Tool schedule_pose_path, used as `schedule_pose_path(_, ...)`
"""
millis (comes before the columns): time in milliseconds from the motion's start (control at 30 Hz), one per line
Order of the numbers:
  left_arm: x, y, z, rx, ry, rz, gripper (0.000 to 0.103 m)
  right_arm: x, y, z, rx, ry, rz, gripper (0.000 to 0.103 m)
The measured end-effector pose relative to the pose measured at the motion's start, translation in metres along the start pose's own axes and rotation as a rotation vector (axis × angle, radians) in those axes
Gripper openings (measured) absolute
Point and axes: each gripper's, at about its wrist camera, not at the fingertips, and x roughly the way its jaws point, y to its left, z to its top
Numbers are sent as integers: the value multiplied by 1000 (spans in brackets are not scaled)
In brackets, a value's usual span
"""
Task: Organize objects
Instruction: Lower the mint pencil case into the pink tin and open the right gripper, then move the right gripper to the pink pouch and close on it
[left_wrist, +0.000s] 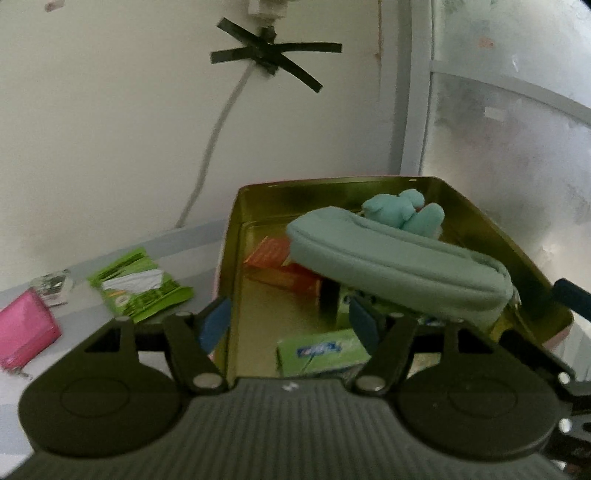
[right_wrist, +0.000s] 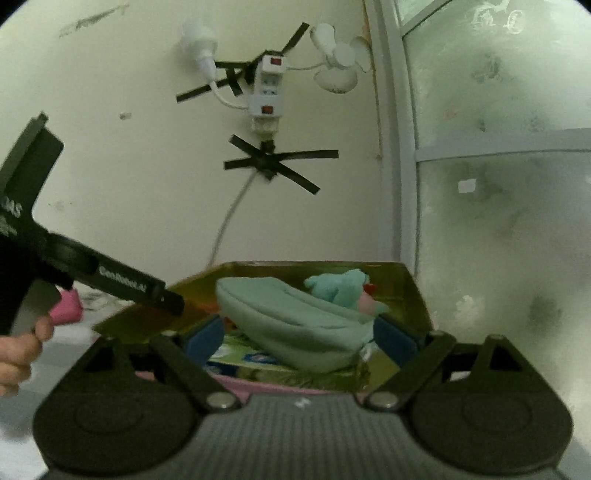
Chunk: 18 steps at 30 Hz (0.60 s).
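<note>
The gold tin box sits on the desk by the wall. A teal pouch lies tilted across it, over small packets. The left hand-held gripper and right hand-held gripper both gape wide, empty.

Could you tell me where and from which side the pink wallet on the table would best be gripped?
I would take the pink wallet across its narrow width, near the middle, coming from above with the left gripper, which is open and nearer to it. It lies flat on the table, left of the tin, with free space around it. Its zip end points toward the camera, so avoid pinching there.
</note>
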Motion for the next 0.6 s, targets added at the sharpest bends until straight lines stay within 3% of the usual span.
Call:
schedule_pose_path(333,-54,22,-45,0,-8,98,72,-34,37,-7,60,-6,111,87)
schedule_pose_path(600,-75,76,-77,-34,31,204,73,-39,92,-8,16,30,222,85)
